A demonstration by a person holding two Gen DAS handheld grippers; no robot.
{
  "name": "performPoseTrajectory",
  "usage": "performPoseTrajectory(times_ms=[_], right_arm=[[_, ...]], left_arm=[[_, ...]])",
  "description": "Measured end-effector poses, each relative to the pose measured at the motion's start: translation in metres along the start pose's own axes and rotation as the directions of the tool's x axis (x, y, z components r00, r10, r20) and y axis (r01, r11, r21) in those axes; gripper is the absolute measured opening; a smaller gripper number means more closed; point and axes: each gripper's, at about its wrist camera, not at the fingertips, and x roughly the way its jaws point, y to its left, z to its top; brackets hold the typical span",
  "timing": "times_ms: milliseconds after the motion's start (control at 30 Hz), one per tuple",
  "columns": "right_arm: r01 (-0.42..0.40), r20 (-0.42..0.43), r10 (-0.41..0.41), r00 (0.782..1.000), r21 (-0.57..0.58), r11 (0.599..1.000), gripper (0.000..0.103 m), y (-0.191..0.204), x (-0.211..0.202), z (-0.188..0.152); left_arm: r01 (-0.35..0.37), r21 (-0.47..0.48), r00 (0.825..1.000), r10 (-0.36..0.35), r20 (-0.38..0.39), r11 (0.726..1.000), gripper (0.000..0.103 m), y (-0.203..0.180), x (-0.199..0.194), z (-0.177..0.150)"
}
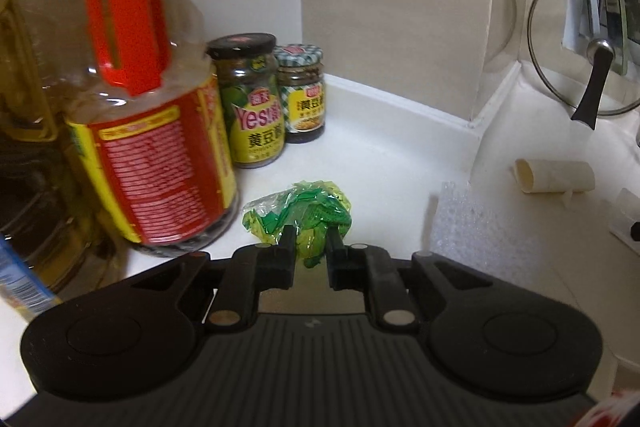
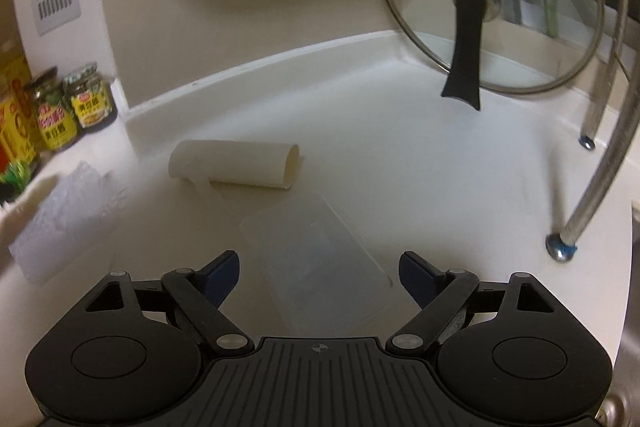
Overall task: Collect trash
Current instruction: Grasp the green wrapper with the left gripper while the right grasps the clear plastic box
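in the left wrist view an oil bottle [image 1: 156, 147] fills the left, two jars [image 1: 256, 103] behind it, a glass lid [image 1: 576, 39] upper right. the left gripper [image 1: 311, 239] pinches the crumpled green wrapper [image 1: 300, 211] at centre. the cardboard tube [image 2: 236, 163] lies crosswise, open end right. the right gripper [image 2: 318, 275] gapes wide around a clear plastic lid [image 2: 316, 267] without pressing on it.

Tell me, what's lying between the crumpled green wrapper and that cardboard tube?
A piece of bubble wrap lies on the counter between the green wrapper and the cardboard tube; the left wrist view shows it.
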Motion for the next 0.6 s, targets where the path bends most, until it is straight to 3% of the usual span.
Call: performPoseTrajectory(times_ms=[100, 167, 600], right_arm=[[-0.010, -0.014, 0.009, 1.000, -0.052, 0.999, 0.085, 0.003, 0.004, -0.001], [-0.008, -0.014, 0.007, 1.000, -0.079, 0.997, 0.069, 0.004, 0.005, -0.003], [-0.105, 0.060, 0.107, 0.992, -0.030, 0.994, 0.067, 0.001, -0.041, -0.007]], left_arm=[[-0.006, -0.011, 1.000, 0.006, 0.006, 1.000, 0.013, 0.003, -0.010, -0.001], [-0.011, -0.015, 1.000, 0.011, 0.010, 1.000, 0.013, 0.004, -0.017, -0.002], [-0.013, -0.035, 0.999, 0.015, 0.044, 0.999, 0.013, -0.011, -0.067, -0.011]])
